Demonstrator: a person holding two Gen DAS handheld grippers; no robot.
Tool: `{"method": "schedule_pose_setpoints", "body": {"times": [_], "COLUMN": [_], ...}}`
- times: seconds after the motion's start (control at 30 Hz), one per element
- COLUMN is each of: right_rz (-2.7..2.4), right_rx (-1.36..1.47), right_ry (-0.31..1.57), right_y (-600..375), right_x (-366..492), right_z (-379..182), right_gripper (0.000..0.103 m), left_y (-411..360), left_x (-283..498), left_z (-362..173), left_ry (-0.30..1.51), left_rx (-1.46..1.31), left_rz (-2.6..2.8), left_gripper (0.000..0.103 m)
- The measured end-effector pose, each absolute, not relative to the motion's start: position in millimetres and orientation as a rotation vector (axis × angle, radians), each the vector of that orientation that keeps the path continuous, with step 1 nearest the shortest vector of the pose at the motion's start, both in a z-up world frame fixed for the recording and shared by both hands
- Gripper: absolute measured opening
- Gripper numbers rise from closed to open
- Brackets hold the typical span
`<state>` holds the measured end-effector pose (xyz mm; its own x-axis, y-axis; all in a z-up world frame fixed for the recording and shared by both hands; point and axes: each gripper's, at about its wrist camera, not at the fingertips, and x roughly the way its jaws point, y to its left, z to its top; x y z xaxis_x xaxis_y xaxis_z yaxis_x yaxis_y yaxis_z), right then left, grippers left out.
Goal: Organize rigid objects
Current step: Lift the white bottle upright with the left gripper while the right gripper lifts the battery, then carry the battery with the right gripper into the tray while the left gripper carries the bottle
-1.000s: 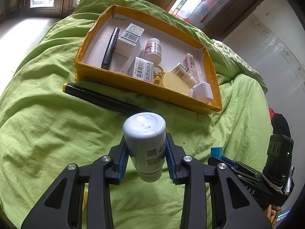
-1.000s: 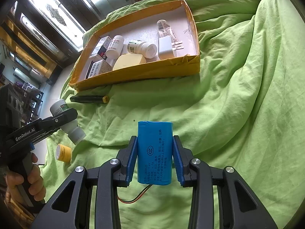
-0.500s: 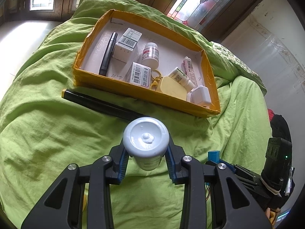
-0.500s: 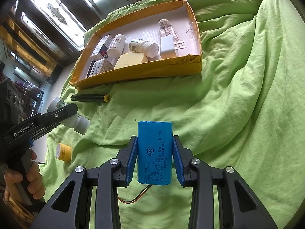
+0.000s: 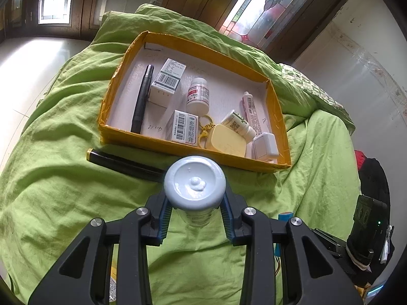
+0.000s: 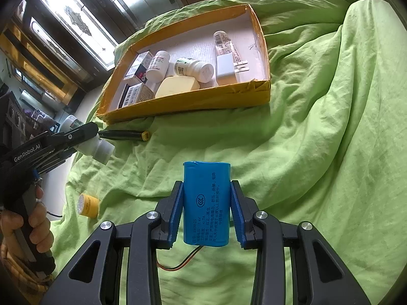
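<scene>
My left gripper [image 5: 195, 218] is shut on a white pill bottle [image 5: 194, 182], held above the green bedcover with its flat end toward the camera; it also shows in the right wrist view [image 6: 98, 147]. My right gripper [image 6: 206, 213] is shut on a blue battery pack [image 6: 206, 200] with red and black wires. An orange-walled cardboard box [image 5: 178, 153] [image 6: 203, 99] lies ahead and holds small boxes, bottles, a tube, a black pen, a white charger and a yellow case.
A black pen with a yellow end [image 5: 122, 162] [image 6: 124, 135] lies on the cover just in front of the box. A small yellow-capped item [image 6: 87, 204] lies at the left. The green bedcover [image 6: 318, 152] is wrinkled. Windows and dark wood panels stand behind.
My left gripper has moved forward toward the box and tipped the bottle end-on to the camera. The right gripper with the battery pack has stayed nearly still.
</scene>
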<state>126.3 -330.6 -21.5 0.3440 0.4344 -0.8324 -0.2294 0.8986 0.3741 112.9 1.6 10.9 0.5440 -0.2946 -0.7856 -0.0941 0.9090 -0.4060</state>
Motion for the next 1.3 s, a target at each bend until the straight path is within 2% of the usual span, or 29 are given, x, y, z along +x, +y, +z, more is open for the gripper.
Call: {"method": "schedule_pose_setpoints", "body": {"times": [0.6, 1.3], "right_rz": [0.48, 0.443], "right_rx": [0.247, 0.216], "right_ry": [1.097, 1.019], "right_y": [-339.4, -337.1], "right_x": [178.2, 267.5], "right_z": [31.9, 55.7], "right_gripper": [0.032, 0.032], "left_y": [-28.1, -55.4], "left_x": [157.2, 219.7], "left_z": [39.7, 30.9], "left_ry": [0.959, 0.971], "left_rx": [-0.307, -0.218], "left_rz": [-0.143, -0.164], "left_gripper": [0.032, 0.032]}}
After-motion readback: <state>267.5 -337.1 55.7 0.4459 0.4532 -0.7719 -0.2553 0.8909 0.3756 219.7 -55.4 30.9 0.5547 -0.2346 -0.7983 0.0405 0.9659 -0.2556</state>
